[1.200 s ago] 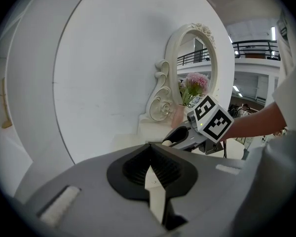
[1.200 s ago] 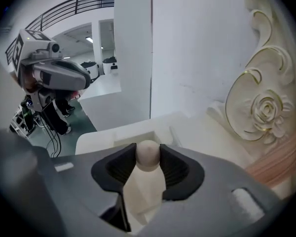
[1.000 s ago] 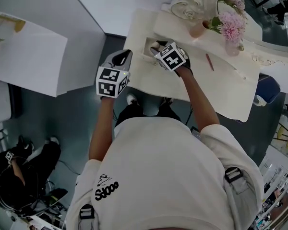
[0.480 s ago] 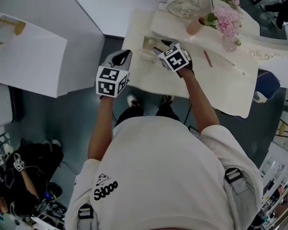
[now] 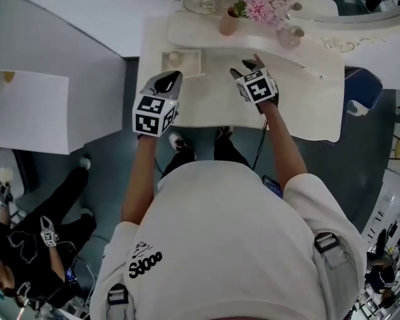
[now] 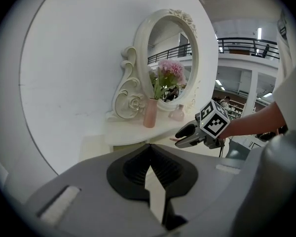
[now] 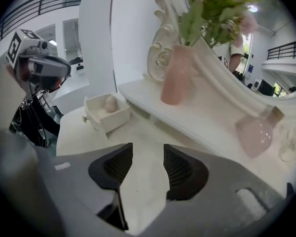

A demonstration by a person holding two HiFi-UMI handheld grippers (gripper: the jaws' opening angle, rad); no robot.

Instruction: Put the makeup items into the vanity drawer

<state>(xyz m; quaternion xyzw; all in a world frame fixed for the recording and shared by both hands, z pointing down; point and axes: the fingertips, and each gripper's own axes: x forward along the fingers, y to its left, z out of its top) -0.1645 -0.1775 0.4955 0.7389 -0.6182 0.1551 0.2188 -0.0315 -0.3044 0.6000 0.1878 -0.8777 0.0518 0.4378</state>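
Presently: left gripper (image 6: 149, 148), jaws closed tip to tip, empty, held at the front left edge of the vanity (image 5: 207, 105), near the drawer (image 5: 192, 64). Right gripper (image 7: 148, 149), jaws wide apart, having just been opening, nothing between them, over the vanity top to the right of the drawer. Drawer pulled open, one egg-shaped sponge (image 7: 111, 102) lying inside; pink vase (image 7: 176, 75) on the shelf behind.
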